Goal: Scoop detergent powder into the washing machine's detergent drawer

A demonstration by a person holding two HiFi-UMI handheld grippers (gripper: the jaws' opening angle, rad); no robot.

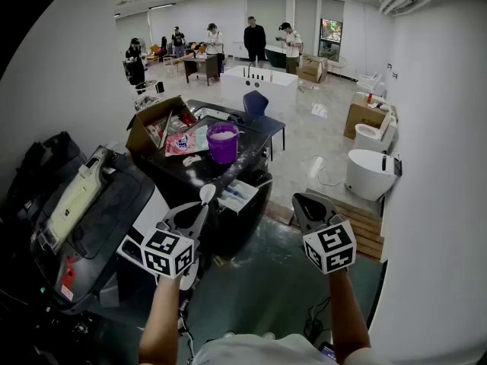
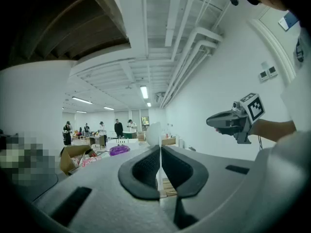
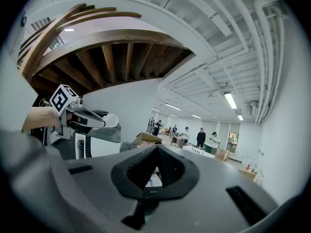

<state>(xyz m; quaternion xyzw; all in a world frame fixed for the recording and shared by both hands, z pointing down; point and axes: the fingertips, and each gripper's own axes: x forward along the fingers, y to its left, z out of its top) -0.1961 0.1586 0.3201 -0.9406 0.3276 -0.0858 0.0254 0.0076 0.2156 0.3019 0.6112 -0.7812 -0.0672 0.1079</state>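
My left gripper (image 1: 199, 208) is shut on the handle of a white scoop (image 1: 207, 195), whose bowl sticks up past the jaw tips (image 2: 154, 132). The scoop hangs just in front of the open white detergent drawer (image 1: 237, 196) of the black washing machine (image 1: 242, 217). I cannot tell whether the scoop holds powder. Behind the drawer, a purple tub (image 1: 223, 142) with white powder stands on the black top. My right gripper (image 1: 306, 202) hovers to the right of the machine, shut and holding nothing. The right gripper view shows the left gripper (image 3: 99, 123) with the scoop bowl (image 3: 111, 120).
An open cardboard box (image 1: 152, 128) and a pink packet (image 1: 181, 144) lie beside the tub. A dark appliance with a raised lid (image 1: 84, 211) is at my left. A wooden pallet (image 1: 364, 226), white basins (image 1: 369, 173) and several people at far tables (image 1: 255, 40) are beyond.
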